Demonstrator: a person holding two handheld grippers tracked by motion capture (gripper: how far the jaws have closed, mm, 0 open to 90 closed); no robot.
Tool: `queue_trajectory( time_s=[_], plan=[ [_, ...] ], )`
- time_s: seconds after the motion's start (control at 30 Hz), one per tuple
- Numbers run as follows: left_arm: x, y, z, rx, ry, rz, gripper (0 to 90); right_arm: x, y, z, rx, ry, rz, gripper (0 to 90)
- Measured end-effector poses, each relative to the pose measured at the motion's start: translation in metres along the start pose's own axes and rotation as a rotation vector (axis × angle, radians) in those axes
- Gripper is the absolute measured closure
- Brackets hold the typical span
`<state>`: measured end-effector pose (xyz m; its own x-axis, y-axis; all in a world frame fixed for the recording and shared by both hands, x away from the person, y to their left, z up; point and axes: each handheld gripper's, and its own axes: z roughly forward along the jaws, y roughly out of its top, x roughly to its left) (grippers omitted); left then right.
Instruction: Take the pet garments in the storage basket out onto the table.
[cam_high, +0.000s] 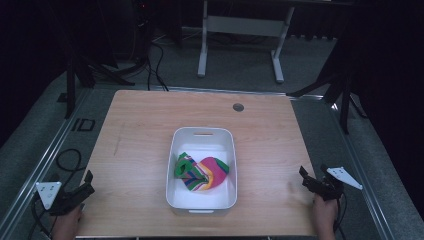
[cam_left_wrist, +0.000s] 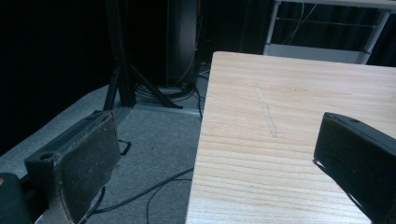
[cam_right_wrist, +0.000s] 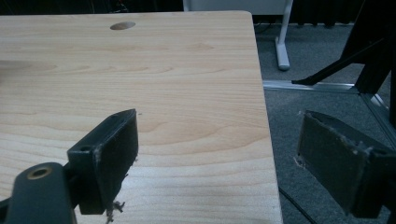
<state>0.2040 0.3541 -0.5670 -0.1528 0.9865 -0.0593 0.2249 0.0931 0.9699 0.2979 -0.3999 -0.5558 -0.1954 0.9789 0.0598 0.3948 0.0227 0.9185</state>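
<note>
A white plastic bin (cam_high: 201, 135) sits in the middle of the wooden table (cam_high: 135, 130), and a bundle of bright striped cloth (cam_high: 200, 171) in pink, green and yellow lies inside it. My left gripper (cam_high: 89, 184) rests at the table's near left corner, held by a hand (cam_high: 66, 225). It stands open over the table's left edge (cam_left_wrist: 198, 154) with nothing between its jaws. My right gripper (cam_high: 303, 176) is at the near right edge, also in a hand (cam_high: 324, 216). It is open and straddles the table's right edge (cam_right_wrist: 271, 154), empty.
A round cable hole (cam_high: 238, 107) is near the table's far edge. Dark tripod legs (cam_high: 100, 70) stand off the far left corner and others (cam_high: 345, 95) off the far right. Cables (cam_high: 67, 160) lie on the grey carpet. A white desk frame (cam_high: 240, 30) stands behind.
</note>
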Motion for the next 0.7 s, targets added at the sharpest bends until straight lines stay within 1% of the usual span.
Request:
queue_trajectory(
  time_s=[0.1, 0.33, 0.4, 0.5, 0.57, 0.63, 0.7],
  plan=[
    [0.001, 0.0, 0.0, -0.001, -0.002, -0.011, 0.9, 0.0, 0.0, 0.001, 0.007, 0.003, 0.001, 12.5],
    [0.002, 0.0, 0.0, 0.002, -0.011, -0.013, 0.9, 0.0, 0.001, 0.002, 0.025, -0.001, 0.003, 13.7],
    [0.002, 0.0, 0.0, 0.004, -0.011, -0.014, 0.9, -0.001, 0.001, 0.003, 0.047, 0.02, 0.01, 13.7],
    [0.001, 0.0, 0.001, 0.004, -0.013, -0.013, 0.9, -0.006, 0.002, 0.005, 0.068, 0.073, 0.031, 13.7],
    [0.002, 0.0, 0.001, 0.005, -0.017, -0.017, 0.9, -0.009, 0.002, 0.005, 0.09, 0.09, 0.035, 13.7],
    [0.002, 0.0, 0.001, 0.003, -0.023, -0.023, 0.9, -0.011, 0.004, 0.005, 0.122, 0.098, 0.017, 13.7],
    [0.002, 0.0, 0.001, 0.006, -0.027, -0.016, 0.9, -0.013, 0.006, 0.004, 0.144, 0.115, 0.004, 13.7]
  ],
)
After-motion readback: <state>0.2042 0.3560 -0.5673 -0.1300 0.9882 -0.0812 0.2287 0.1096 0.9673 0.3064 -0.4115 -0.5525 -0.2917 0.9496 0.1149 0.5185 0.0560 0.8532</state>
